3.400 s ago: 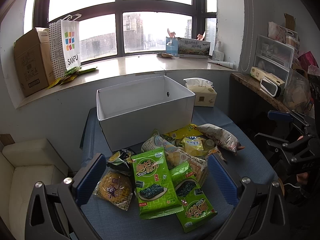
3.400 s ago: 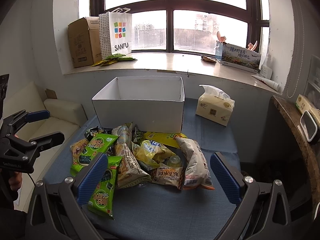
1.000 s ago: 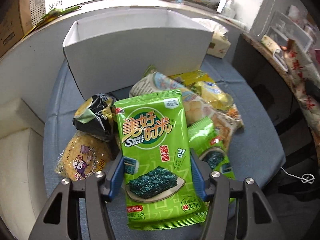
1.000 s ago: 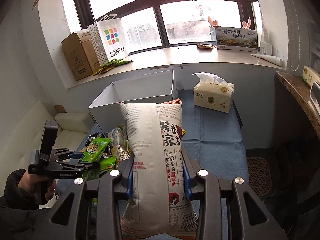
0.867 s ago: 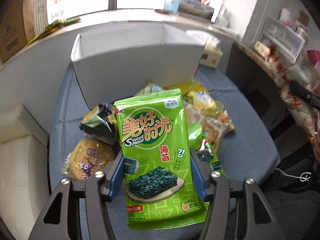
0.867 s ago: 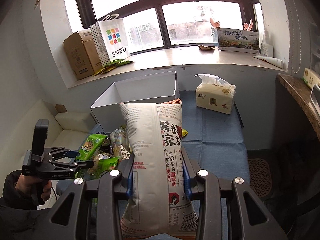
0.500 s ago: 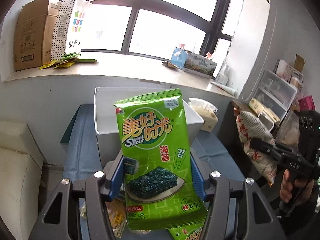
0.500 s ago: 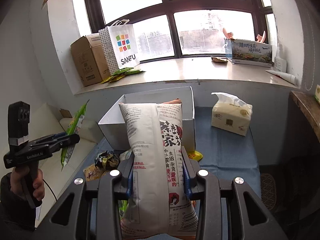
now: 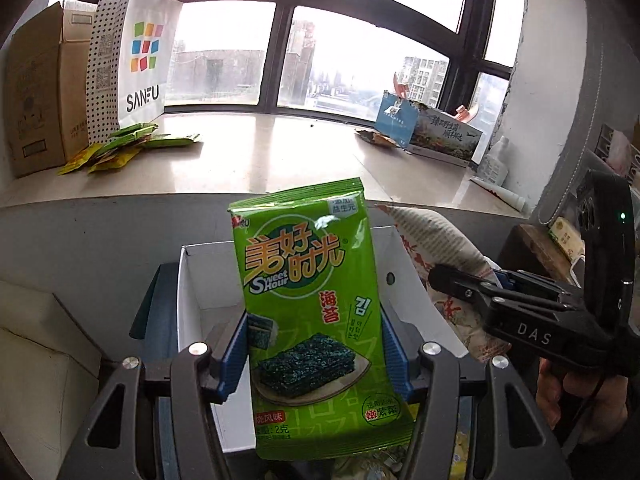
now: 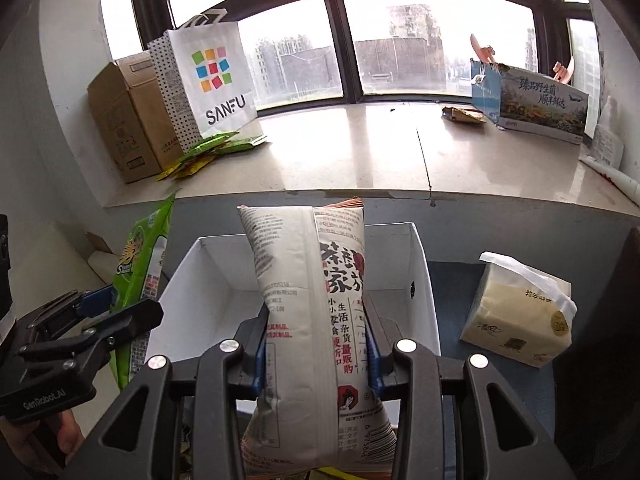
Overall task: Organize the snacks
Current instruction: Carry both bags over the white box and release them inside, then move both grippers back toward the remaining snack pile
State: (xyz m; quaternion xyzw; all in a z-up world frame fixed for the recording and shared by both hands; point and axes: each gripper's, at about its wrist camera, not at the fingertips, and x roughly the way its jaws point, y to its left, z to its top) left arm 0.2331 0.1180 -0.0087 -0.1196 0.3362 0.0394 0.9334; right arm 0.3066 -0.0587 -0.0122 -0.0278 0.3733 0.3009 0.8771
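Observation:
My left gripper (image 9: pixel 314 354) is shut on a green seaweed snack packet (image 9: pixel 308 300) and holds it upright over the near part of the open white box (image 9: pixel 200 280). My right gripper (image 10: pixel 316 344) is shut on a tall white newspaper-print snack bag (image 10: pixel 308 304), held upright over the same white box (image 10: pixel 216 276). The white bag (image 9: pixel 436 248) also shows at the right in the left wrist view, and the green packet (image 10: pixel 140 264) at the left in the right wrist view. The box looks empty where I see inside.
A tissue pack (image 10: pixel 520 316) lies right of the box on the blue cloth. The windowsill behind holds a cardboard box (image 10: pixel 124 120), a SANFU paper bag (image 10: pixel 208 76), loose green packets (image 10: pixel 208 148) and a printed carton (image 10: pixel 540 100). A white sofa (image 9: pixel 44 360) stands at the left.
Both grippers have moved forward and closer to the white box, carrying their snacks; the box now sits directly under both bags and the snack pile has dropped out of sight below.

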